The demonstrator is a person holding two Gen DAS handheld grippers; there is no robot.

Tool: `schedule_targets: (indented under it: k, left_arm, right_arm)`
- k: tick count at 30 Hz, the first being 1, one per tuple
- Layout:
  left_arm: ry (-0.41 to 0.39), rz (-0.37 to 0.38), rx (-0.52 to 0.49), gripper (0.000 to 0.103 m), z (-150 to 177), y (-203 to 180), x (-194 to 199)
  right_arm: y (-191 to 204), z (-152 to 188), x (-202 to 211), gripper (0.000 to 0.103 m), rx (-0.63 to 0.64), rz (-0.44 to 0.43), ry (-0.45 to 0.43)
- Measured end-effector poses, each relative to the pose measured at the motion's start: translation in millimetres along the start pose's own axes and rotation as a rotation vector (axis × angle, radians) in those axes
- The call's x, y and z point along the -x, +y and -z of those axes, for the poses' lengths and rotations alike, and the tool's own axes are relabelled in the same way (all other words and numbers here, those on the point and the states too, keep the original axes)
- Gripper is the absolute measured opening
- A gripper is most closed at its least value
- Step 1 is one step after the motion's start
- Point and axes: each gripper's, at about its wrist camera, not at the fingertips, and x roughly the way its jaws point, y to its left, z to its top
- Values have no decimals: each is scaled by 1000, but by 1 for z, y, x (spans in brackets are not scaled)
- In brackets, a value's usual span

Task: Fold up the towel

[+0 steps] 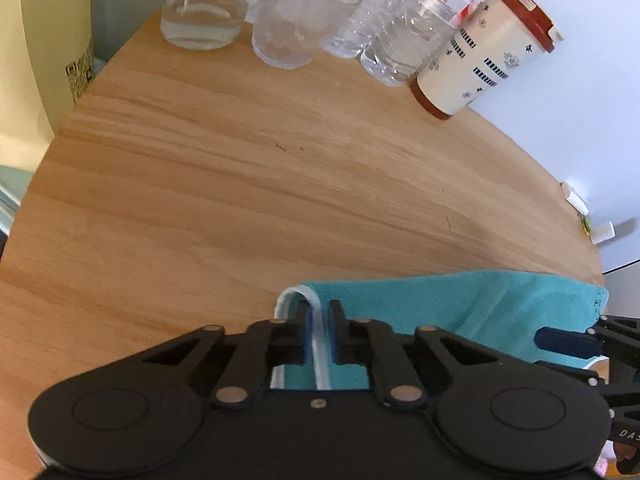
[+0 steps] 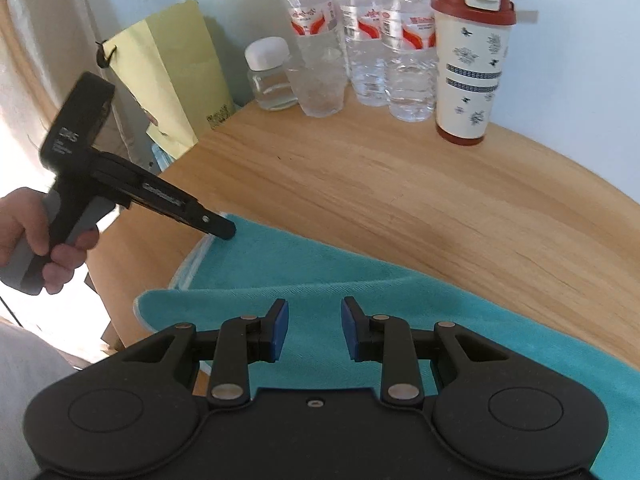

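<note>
One corner of the teal terry-cloth towel with a pale bound edge (image 1: 460, 308) is so far the only part in a grip, so the fold looks barely begun. In the left wrist view the black left gripper (image 1: 318, 334) sits at the lower centre of the frame, its jaws pinched nearly together on the towel's white hem, which loops up between the pads. The rest of the cloth spreads toward the lower right of that frame, lying on the round light-wood table (image 1: 240, 168).

From the right wrist view the towel fills the lower half of the frame, running from the centre left down to the lower right, and part of it seems to hang over the table's near edge. The black right gripper with blue pads (image 2: 314, 330) hovers above the cloth at the lower centre, jaws partly apart and gripping nothing. At the centre left a hand (image 2: 28, 236) holds the other tool against the towel's far corner.

My judgement: a second corner needs to be taken on the right side, then both corners carried across and laid down. No crease is visible yet.
</note>
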Motion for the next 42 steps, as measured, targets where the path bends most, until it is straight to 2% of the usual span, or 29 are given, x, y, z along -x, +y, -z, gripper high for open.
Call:
schedule_targets:
  k: [5,11,17,20,22,27,30,34,38,42]
  left_arm:
    - [-27,-26,-25,4,-3,0,-1]
    - [-37,-8,36,4,-11,5,-3]
    - [-57,23,123,4,-27,14,2]
    - [-71,-12,67,4,-34,8,-2]
    - [-83,0,75,4,-41,13,-4]
    - [-83,-31,49,4,-56,16,-11]
    - [-73,-22,19,4,-60,14,-5]
    - [-42,-4,0,6,-54,19,8]
    - [16,-2,-19,22,-43,25,8]
    - [59,15,-67,23,-32,20,2]
  right_arm:
    - [9,-8,-29,33,54,-26,58]
    - [18,0,-59,33,133,43,185]
    - [21,3,-57,33,159,56,200]
    - [25,3,-57,33,178,63,217]
    - [26,3,-57,33,185,66,224]
    - [25,3,-57,36,181,61,232]
    - [27,1,-59,45,180,53,241]
    - [30,1,-61,46,186,54,248]
    - [27,0,-61,48,168,38,249]
    - [26,1,-60,49,155,34,237]
